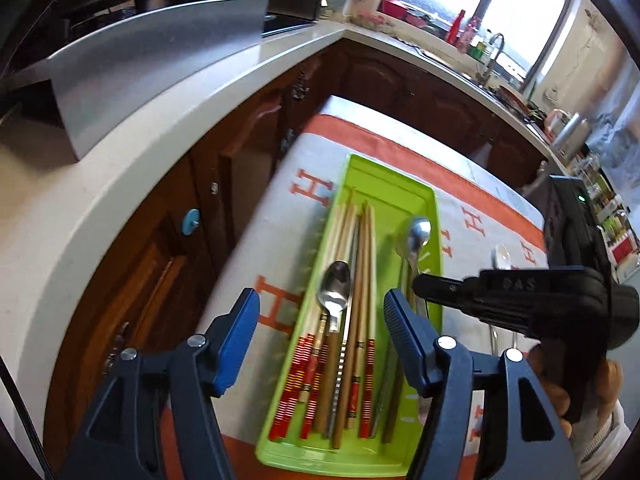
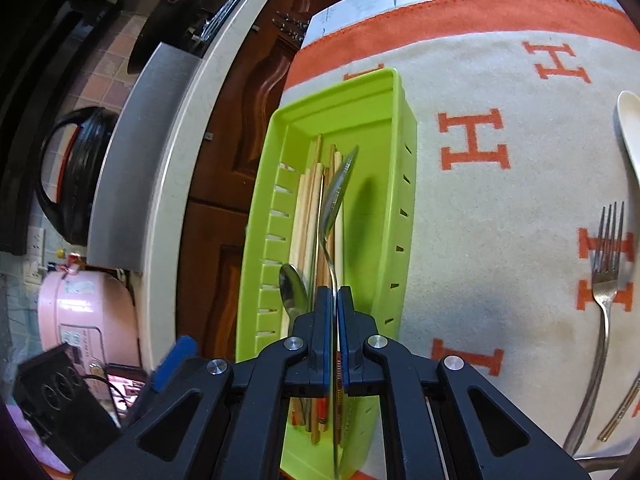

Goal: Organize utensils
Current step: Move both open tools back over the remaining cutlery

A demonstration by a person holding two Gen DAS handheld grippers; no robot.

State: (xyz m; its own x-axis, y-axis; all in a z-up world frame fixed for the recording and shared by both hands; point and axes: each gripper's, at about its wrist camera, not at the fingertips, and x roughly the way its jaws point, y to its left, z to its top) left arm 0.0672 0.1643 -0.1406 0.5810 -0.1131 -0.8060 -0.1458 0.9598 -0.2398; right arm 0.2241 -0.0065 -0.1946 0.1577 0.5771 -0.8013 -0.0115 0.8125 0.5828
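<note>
So the right gripper (image 2: 335, 300) had its jaws clamped tight on the handle of a metal spoon (image 2: 338, 188), bowl tipped on edge and pointing to the far end, hanging right over the green tray (image 2: 394, 184). Couldn't tell if the spoon was touching the bottom or floating just above it, but it sat over the bare right-hand strip of the tray, beside the chopsticks (image 2: 310, 204).

The left gripper (image 1: 320, 316) was just hovering over the near end of the same tray with its jaws wide apart, holding nothing.

Progress-wise I'd call it well past halfway. Already in the tray: a bundle of chopsticks along the left and middle, plus 1 smaller spoon (image 1: 334, 288) lying on top of them. The held spoon looked like the next thing going in.

Still out on the orange-and-cream cloth (image 2: 500, 280), well to the right of the tray: 1 fork (image 2: 604, 276), 1 white spoon (image 2: 630, 128) at the far right edge, and what looked like a thin gold-toned handle (image 2: 620, 412) near the fork, mostly cut off so I couldn't say what it was. So roughly 3 items left after this one, by my guess.
</note>
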